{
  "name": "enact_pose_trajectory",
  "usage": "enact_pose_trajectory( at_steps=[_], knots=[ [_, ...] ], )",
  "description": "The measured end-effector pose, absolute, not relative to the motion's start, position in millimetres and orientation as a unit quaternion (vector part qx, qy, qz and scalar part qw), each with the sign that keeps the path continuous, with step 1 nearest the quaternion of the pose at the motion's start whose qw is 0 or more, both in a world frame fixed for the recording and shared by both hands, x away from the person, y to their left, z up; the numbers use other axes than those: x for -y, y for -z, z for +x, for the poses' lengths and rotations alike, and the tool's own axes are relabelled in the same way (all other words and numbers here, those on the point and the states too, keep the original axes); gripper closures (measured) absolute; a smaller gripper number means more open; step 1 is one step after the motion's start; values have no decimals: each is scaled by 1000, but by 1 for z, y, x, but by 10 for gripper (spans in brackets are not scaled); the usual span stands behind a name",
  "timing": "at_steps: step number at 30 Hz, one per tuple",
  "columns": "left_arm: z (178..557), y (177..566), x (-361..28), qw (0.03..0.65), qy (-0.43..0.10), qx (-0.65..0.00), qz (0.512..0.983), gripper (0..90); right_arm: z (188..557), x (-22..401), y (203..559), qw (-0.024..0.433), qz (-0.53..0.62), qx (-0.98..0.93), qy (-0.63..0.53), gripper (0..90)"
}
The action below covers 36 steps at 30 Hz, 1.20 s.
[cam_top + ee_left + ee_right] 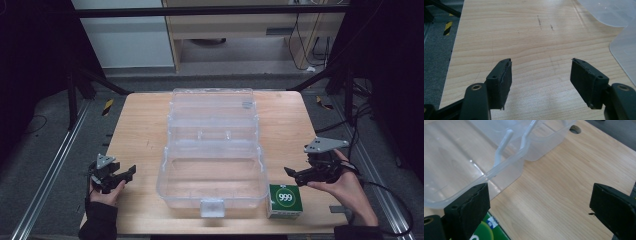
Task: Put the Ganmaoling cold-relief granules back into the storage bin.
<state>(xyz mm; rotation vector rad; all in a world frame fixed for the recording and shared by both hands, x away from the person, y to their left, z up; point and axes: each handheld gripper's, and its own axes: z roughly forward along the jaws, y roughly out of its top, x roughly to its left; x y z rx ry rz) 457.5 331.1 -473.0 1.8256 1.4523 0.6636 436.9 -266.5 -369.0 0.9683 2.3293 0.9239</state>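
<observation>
wood of pale grain makes the table [145,125] in the high view, a square top with soft rounded corners. a clear plastic box [212,172] stands in its middle, the hinged lid thrown open to the far side, the walls thin and glossy. just beside the box's near right corner sits a small carton [285,201], white on its side, green on top with a round mark reading 999. the right gripper [295,175] is held above the table close to this carton, not touching it, black jaws toward the box and a grey three-cornered plate on top. the left gripper [127,175] is near the left edge, well apart from the box.

from the left gripper view, two black jaws with flat, rough pads [505,82] stand wide apart over bare wood with fine scratches, nothing between them. a frosted curved edge of the box [624,50] shows at the right.

from the right gripper view, the jaws are wide, with only wood between the matte pads [475,202]. the box's rounded translucent rim [504,162] passes behind the left pad. a glossy green and white corner of the carton [487,230] lies beside that pad.
</observation>
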Motion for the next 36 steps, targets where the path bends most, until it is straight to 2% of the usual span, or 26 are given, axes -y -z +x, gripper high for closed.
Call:
enact_pose_trajectory(
  at_steps=[13,36],
  knots=[
    [458,474,-330,348,-255,-559,709,330,426,252,364,179,283,-897,-290,19],
    [459,475,-327,345,-252,-554,714,330,412,233,382,115,189,-953,-207,12]
  ],
)
